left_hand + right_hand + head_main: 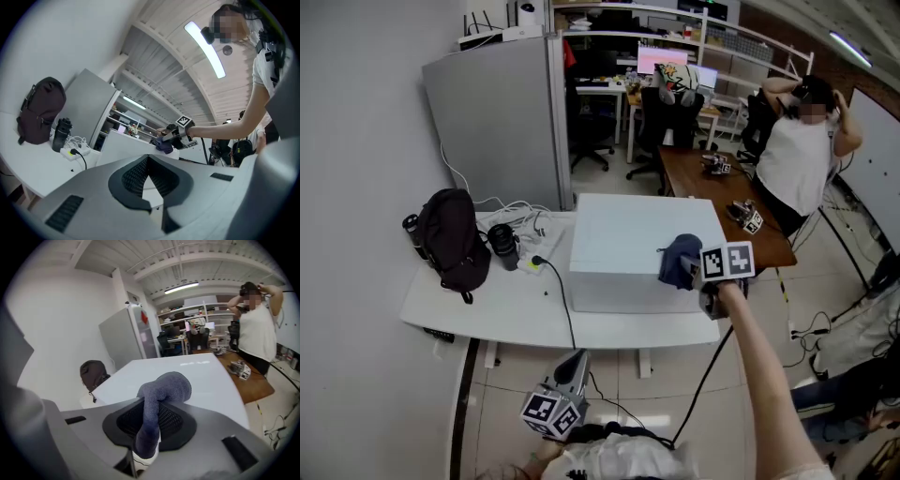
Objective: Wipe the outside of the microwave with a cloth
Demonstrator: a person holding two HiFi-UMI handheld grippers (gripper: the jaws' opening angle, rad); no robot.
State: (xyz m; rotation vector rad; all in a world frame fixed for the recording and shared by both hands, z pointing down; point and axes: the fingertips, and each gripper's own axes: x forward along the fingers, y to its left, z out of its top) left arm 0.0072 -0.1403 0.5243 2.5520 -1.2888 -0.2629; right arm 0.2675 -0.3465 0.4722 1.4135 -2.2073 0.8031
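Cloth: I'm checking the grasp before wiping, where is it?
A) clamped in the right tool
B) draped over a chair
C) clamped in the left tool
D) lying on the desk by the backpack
A: the right gripper view shows the right tool shut on the blue cloth.

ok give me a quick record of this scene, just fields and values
setting: office, white table
microwave: white box on the table, door side not visible
cloth: blue-grey, at the microwave's front right top edge, contact unclear
right gripper: shut on cloth, arm stretched out
left gripper: shut, empty, held low near the body, short of the table
backpack: dark, on the table left of the microwave
cup: dark, beside the backpack
cable: black, runs over the table's front edge
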